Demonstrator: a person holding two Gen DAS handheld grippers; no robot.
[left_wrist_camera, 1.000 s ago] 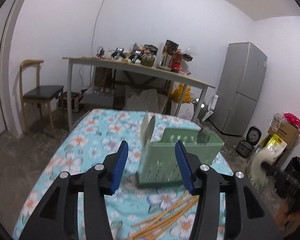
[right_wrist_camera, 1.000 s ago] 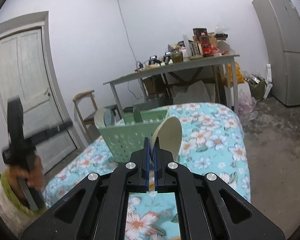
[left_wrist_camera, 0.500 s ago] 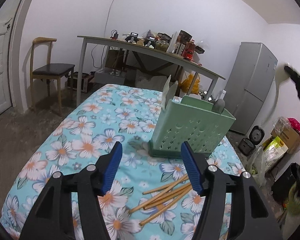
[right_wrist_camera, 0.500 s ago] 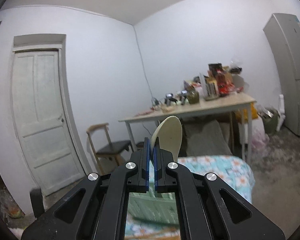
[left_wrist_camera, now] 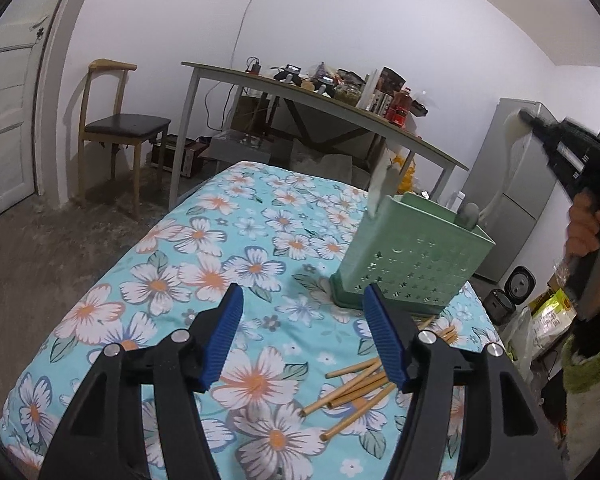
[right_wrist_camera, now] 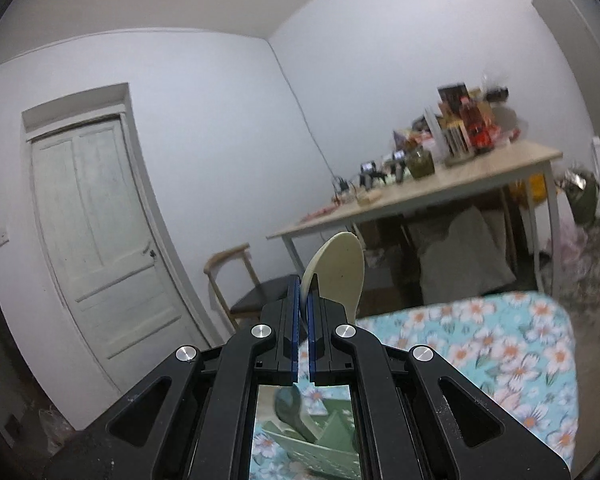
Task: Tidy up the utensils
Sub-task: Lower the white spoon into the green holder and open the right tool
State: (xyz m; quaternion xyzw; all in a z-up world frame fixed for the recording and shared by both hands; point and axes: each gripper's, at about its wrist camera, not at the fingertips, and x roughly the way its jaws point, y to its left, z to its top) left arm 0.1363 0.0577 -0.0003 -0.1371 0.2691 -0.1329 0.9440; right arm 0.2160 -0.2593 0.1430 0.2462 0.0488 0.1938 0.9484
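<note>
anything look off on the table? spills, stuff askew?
No spill or damage. The chopsticks lie loose in an uneven heap on the floral tablecloth, beside the green utensil caddy rather than in it. The caddy looks tilted, possibly only lens distortion. The right gripper holds a cream spoon up in the air.

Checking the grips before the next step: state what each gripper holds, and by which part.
The right gripper is shut on a cream spoon, pinching one edge of its bowl. The left gripper is open and holds nothing, above the chopsticks.
</note>
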